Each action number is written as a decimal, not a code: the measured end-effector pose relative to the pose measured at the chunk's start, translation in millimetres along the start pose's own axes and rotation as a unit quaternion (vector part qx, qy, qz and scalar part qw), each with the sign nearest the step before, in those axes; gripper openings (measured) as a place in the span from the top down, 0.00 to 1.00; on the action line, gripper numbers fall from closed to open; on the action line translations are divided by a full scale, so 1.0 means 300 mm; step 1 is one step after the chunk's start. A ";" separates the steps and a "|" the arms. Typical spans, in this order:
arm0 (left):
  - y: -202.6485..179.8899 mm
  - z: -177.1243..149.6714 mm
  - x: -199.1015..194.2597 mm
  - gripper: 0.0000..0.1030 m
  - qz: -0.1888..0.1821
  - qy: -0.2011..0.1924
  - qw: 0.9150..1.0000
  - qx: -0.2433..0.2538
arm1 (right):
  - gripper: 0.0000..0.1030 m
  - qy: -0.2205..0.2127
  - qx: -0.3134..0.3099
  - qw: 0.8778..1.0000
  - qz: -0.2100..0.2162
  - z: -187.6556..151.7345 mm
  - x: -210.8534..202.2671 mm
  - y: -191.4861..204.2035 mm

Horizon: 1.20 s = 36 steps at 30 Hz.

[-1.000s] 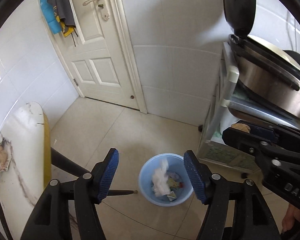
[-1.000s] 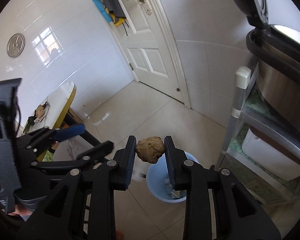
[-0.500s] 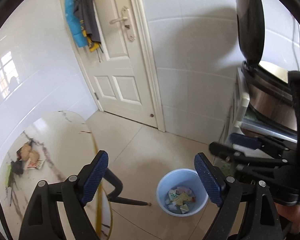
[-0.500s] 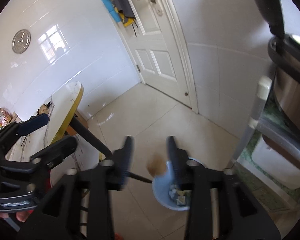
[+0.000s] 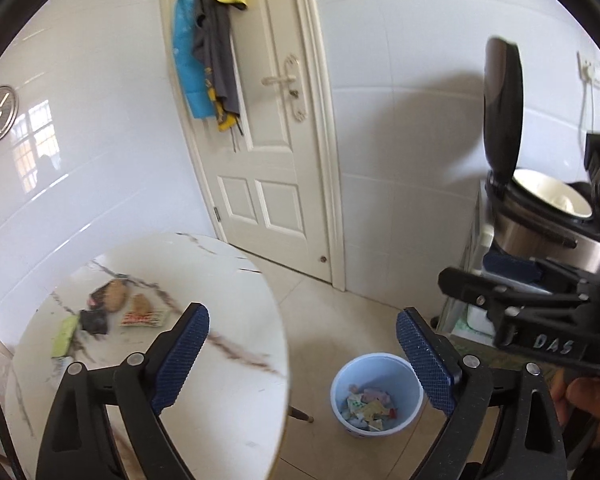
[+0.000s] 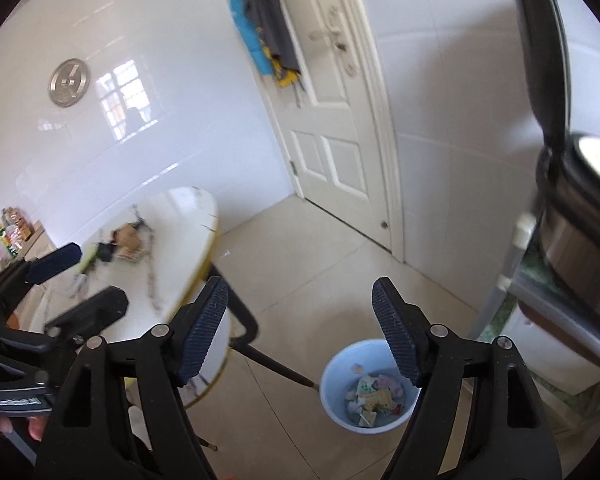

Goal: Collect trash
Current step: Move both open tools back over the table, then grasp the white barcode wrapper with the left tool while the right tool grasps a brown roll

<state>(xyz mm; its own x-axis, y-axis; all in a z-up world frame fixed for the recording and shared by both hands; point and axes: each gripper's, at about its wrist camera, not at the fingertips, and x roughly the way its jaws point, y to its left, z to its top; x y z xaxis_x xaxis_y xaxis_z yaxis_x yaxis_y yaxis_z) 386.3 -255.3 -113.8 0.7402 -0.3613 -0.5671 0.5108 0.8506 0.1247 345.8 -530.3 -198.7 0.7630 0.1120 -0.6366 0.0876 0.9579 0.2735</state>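
Both wrist cams look fwd and downward from above floor level. Shared: bin (image 5: pixel 377 394) (image 6: pixel 370 386), table (image 5: pixel 228 280) (image 6: pixel 188 216), door (image 5: pixel 268 152) (image 6: pixel 332 120).

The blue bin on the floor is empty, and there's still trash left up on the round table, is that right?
Not quite: the blue bin is not empty. The left wrist view shows scraps of paper and wrappers lying in its bottom. The rest holds: trash still lies on the round table.

Left gripper (image 5: pixel 302 354), fingers (image 5: pixel 182 354) spread and empty, above table (image 5: pixel 236 280) and trash bin (image 5: pixel 340 380).
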 end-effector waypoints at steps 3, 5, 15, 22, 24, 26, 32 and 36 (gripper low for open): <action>0.062 -0.028 -0.093 0.09 0.010 -0.011 1.000 -0.006 | 0.24 -0.018 -0.021 1.000 0.008 0.033 -0.062 0.096; 0.115 -0.048 -0.148 0.06 0.018 -0.017 1.000 -0.012 | 0.24 -0.028 -0.036 0.999 0.016 0.054 -0.093 0.160; 0.542 -0.169 -0.201 0.06 0.078 0.008 0.994 -0.082 | 0.15 -0.018 -0.112 0.992 0.052 0.121 -0.033 0.532; 0.906 -0.256 -0.025 0.06 0.135 0.104 0.974 -0.149 | 0.15 0.037 -0.151 0.985 0.071 0.121 0.191 0.709; 0.948 -0.266 0.018 0.06 0.144 0.124 0.970 -0.153 | 0.15 0.056 -0.158 0.983 0.074 0.118 0.274 0.741; 0.978 -0.279 0.067 0.06 0.140 0.143 0.968 -0.151 | 0.15 0.076 -0.164 0.981 0.076 0.114 0.361 0.771; 1.068 -0.260 0.175 0.08 0.137 0.167 0.963 -0.161 | 0.16 0.120 -0.180 0.973 0.073 0.114 0.586 0.835; 1.106 -0.274 0.221 0.21 0.129 0.178 0.960 -0.172 | 0.20 0.144 -0.189 0.969 0.074 0.125 0.712 0.871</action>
<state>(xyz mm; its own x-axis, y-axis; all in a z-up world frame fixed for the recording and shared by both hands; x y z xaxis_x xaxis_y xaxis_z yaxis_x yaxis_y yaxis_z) 568.9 34.3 -177.1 0.5958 -0.0203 -0.8029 0.1110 0.9922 0.0572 555.5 -266.0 -236.3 0.5351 0.2728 -0.7995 -0.2908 0.9481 0.1289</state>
